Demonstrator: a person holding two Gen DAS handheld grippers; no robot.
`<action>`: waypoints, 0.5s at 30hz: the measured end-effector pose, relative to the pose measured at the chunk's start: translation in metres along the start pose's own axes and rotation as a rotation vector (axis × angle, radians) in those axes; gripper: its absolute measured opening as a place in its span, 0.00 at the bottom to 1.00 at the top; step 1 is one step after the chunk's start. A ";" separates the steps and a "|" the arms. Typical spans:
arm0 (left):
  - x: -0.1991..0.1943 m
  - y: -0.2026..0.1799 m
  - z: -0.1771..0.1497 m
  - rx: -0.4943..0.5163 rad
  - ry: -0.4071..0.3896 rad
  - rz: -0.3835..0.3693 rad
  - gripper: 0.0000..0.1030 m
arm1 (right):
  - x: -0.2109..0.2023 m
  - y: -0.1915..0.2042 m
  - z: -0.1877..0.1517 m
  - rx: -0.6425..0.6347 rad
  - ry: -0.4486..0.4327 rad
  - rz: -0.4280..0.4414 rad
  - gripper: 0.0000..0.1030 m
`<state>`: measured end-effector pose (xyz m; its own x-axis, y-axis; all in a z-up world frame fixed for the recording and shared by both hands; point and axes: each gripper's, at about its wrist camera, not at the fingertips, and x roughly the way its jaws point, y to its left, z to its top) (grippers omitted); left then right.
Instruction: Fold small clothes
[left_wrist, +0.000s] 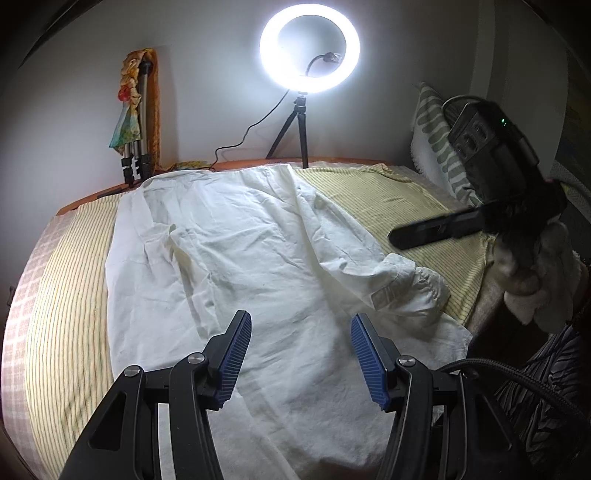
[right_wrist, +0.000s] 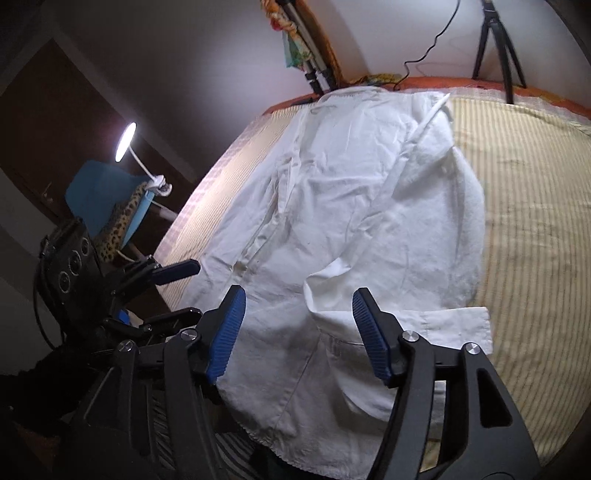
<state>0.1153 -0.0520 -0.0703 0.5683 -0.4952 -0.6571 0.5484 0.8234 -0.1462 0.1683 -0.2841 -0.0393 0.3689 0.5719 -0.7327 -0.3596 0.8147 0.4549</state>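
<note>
A white long-sleeved shirt (left_wrist: 236, 258) lies spread flat on the yellow striped bed sheet (left_wrist: 399, 199), collar at the far end. One sleeve is folded across the body, its cuff (left_wrist: 388, 291) near the right edge; in the right wrist view the cuff (right_wrist: 458, 325) lies just right of the jaws. My left gripper (left_wrist: 301, 319) hovers over the shirt's lower part, open, with nothing between its blue pads. My right gripper (right_wrist: 299, 293) is open above the folded sleeve and hem of the shirt (right_wrist: 332, 206), holding nothing. It shows from the side in the left wrist view (left_wrist: 397, 236).
A lit ring light (left_wrist: 309, 55) on a tripod stands at the bed's far edge, beside a folded tripod with a scarf (left_wrist: 136, 122). A patterned pillow (left_wrist: 439, 147) leans at the far right. A desk lamp (right_wrist: 125, 142) and blue chair (right_wrist: 107, 195) stand left of the bed.
</note>
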 end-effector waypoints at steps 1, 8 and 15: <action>0.001 -0.003 0.001 0.008 0.000 -0.005 0.57 | -0.010 -0.009 -0.003 0.019 -0.024 -0.027 0.62; 0.014 -0.024 0.005 0.053 0.016 -0.036 0.57 | -0.045 -0.095 -0.036 0.221 -0.051 -0.184 0.62; 0.031 -0.034 0.008 0.052 0.047 -0.056 0.57 | -0.018 -0.115 -0.055 0.222 0.031 -0.200 0.62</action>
<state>0.1190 -0.0980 -0.0804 0.5067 -0.5254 -0.6835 0.6105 0.7785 -0.1458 0.1559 -0.3936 -0.1060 0.3856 0.3975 -0.8326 -0.0850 0.9139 0.3970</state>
